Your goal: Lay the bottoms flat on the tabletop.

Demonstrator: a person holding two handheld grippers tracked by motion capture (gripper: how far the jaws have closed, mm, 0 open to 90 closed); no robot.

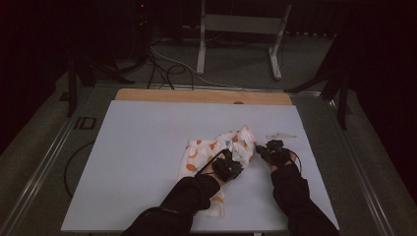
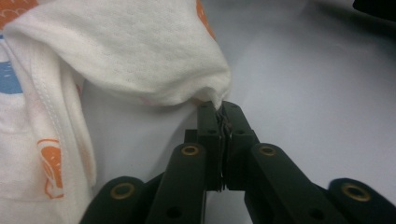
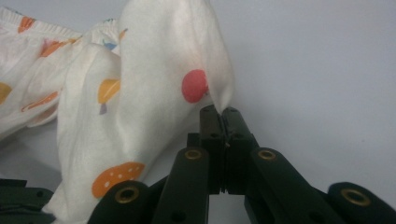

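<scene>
A small white garment (image 1: 216,150) printed with orange, red and blue shapes lies crumpled near the middle of the white board. My left gripper (image 1: 230,167) rests on its right part; in the left gripper view its jaws (image 2: 222,112) are pressed together on a pinched fold of the garment (image 2: 140,56). My right gripper (image 1: 269,148) sits at the garment's right edge. In the right gripper view the jaws (image 3: 222,114) are shut on a corner of the garment (image 3: 159,79), which rises from them in a peak.
The white board (image 1: 142,162) lies on a wooden table whose far edge (image 1: 196,96) shows. A small pale scrap (image 1: 281,135) lies just right of the garment. Cables (image 1: 162,69) and a metal frame (image 1: 241,29) stand on the floor beyond. Dark sleeves come in from below.
</scene>
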